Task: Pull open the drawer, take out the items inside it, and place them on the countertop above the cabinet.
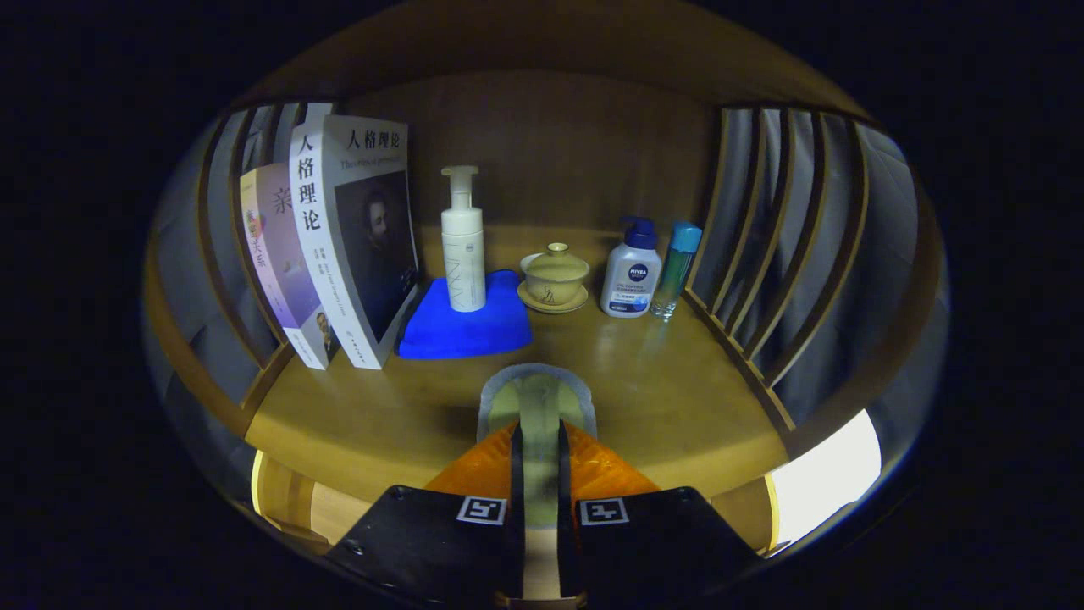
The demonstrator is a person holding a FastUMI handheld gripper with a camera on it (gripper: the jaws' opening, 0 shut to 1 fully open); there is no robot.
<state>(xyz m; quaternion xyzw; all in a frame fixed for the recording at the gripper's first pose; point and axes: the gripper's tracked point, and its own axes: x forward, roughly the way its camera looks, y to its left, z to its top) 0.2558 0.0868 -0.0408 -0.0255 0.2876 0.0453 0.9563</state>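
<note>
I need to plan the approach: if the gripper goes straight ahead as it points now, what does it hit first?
The gripper, holding a flat greenish item, points over bare countertop. Likely first in line is the lidded teacup, perhaps the blue cloth's corner; depth is unclear.

Two books (339,246) lean at the shelf's left side, a pump bottle (463,241) on a blue cloth (466,326), then a lidded cup (555,275), lotion bottle (632,271) and teal bottle (676,267) toward the right.

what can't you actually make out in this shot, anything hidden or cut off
- Gripper: in the gripper view its fingers stand close together; a pale flat thing shows between them, too unclear to name or to call gripped.
- Rear book: mostly hidden by the front book.
- Blue cloth: partly covered by the white pump bottle standing on it.
- Lidded cup: contents hidden by its lid.
</note>
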